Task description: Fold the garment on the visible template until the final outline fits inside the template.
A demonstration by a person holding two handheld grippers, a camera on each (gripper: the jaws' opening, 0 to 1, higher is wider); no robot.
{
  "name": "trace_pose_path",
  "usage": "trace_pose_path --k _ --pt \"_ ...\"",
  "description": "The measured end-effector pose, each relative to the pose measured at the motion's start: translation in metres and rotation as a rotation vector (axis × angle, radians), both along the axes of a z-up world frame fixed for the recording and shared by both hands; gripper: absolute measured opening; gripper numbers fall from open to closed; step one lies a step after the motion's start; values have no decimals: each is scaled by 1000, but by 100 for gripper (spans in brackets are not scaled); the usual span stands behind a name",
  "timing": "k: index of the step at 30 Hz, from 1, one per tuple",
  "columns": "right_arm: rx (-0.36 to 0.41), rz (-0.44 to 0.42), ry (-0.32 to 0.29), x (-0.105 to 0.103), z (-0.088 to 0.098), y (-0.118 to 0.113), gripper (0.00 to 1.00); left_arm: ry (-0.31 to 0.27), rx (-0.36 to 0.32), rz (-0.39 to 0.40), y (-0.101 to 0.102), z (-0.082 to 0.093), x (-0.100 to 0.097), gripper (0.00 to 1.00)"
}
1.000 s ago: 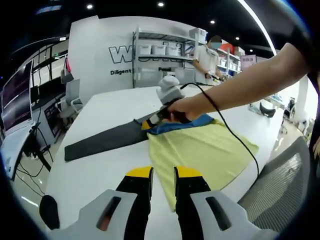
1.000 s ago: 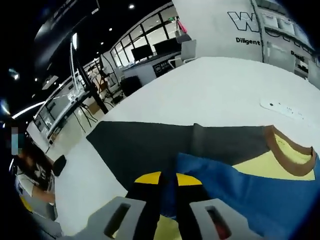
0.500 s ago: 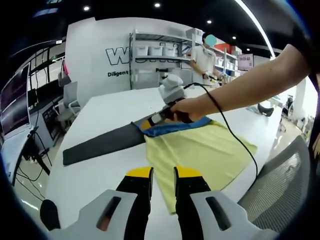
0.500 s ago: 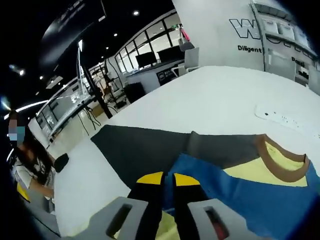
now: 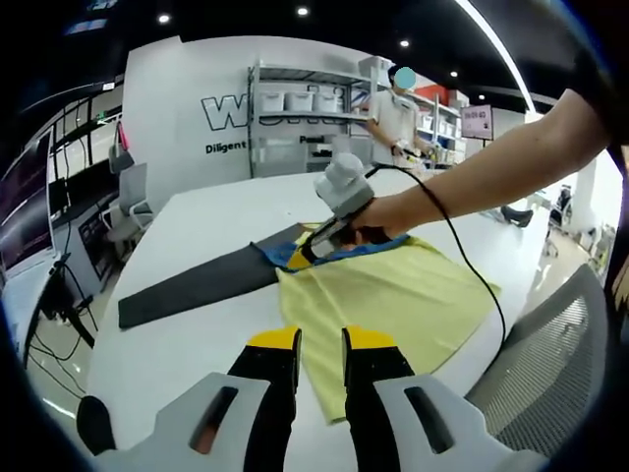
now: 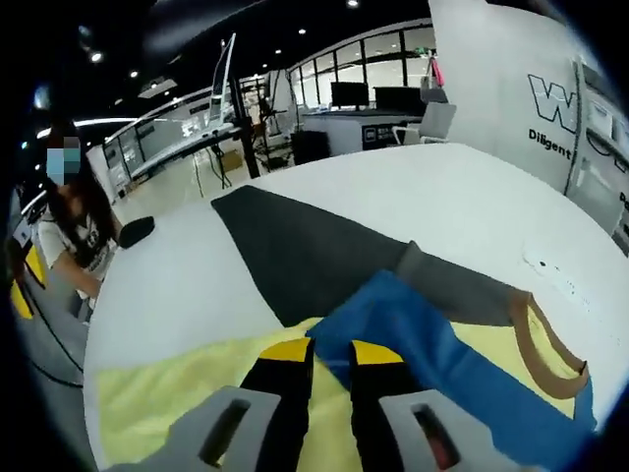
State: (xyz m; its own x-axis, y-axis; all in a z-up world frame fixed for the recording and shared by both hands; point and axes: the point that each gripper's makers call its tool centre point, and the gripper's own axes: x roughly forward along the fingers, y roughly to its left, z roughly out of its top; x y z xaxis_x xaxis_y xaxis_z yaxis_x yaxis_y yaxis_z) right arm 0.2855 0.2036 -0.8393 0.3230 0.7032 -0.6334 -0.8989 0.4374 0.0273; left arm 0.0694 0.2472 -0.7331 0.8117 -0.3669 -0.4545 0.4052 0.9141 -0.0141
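Yellow garment (image 5: 388, 310) with blue sleeve spread on white bench (image 5: 197, 324), overlapping dark grey template (image 5: 192, 285), right hand-held gripper (image 5: 319, 239) clamped on the blue sleeve edge, arm outstretched over the cloth, left hand-held gripper (image 5: 320, 341) nearly closed, holding nothing, hovering near garment's front hem.

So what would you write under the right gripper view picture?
Right gripper shut on the blue edge of the yellow garment, lying over the dark grey template on a white table.

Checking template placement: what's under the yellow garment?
The dark grey template runs under the yellow garment and sticks out past its collar end. The covered part is hidden.
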Motion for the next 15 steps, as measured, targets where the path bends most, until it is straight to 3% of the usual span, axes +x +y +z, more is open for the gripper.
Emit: trace_pose_path --k 5,8,15 --pt "-38 84 -48 -6 -5 4 11 4 2 5 2 -1 -1 12" --pt "-65 96 -73 -4 -6 3 0 5 4 7 3 -2 -1 12" --pt "-27 55 -40 -1 -1 4 0 9 3 17 5 -3 -1 12"
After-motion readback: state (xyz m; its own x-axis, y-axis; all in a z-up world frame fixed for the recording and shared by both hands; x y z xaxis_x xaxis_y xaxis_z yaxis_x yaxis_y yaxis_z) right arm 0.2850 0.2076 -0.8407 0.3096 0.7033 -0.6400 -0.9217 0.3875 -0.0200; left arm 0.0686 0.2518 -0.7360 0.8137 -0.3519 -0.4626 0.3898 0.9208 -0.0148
